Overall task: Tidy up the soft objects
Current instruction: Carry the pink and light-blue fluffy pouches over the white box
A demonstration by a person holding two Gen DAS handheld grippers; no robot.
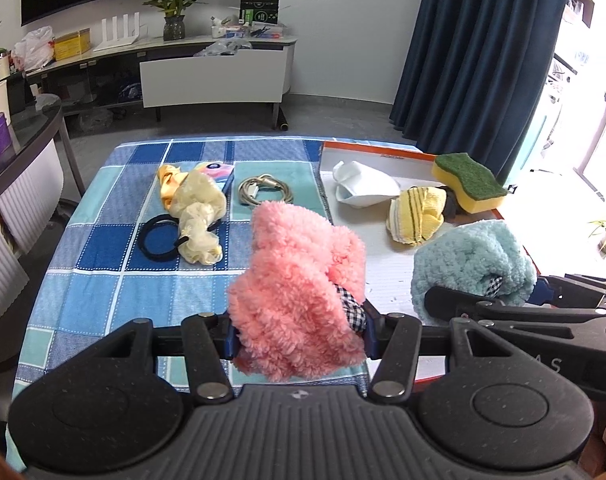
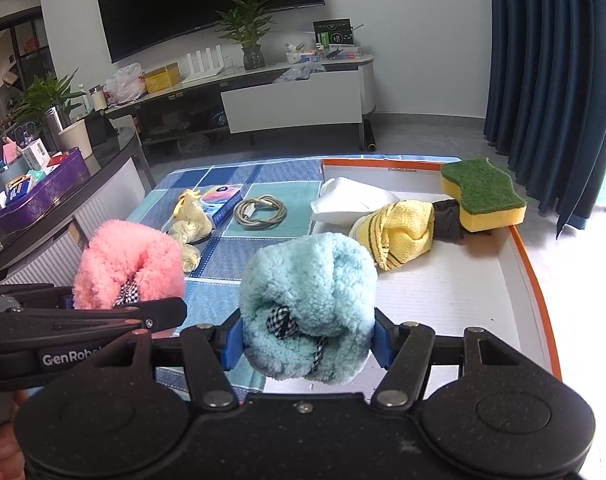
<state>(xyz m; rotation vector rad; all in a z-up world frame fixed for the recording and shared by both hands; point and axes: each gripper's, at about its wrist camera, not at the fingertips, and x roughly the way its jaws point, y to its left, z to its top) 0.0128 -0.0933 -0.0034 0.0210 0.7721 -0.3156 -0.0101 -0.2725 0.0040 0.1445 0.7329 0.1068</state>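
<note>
Two fluffy bundles are gripped above the table: the pink fleece bundle (image 1: pixel 295 292) sits clamped between the left gripper's (image 1: pixel 299 336) blue pads, over the blue checked tablecloth (image 1: pixel 115 264), and the light blue fleece bundle (image 2: pixel 309 312) is pinched in the right gripper (image 2: pixel 307 338) above the white tray (image 2: pixel 455 288). Farther back in the tray lie a yellow striped cloth (image 2: pixel 399 236), a green-topped sponge (image 2: pixel 483 196) and a white mask (image 2: pixel 351 206).

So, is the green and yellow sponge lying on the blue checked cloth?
No, the sponge rests inside the white tray with the orange rim, beside the yellow towel.
</note>
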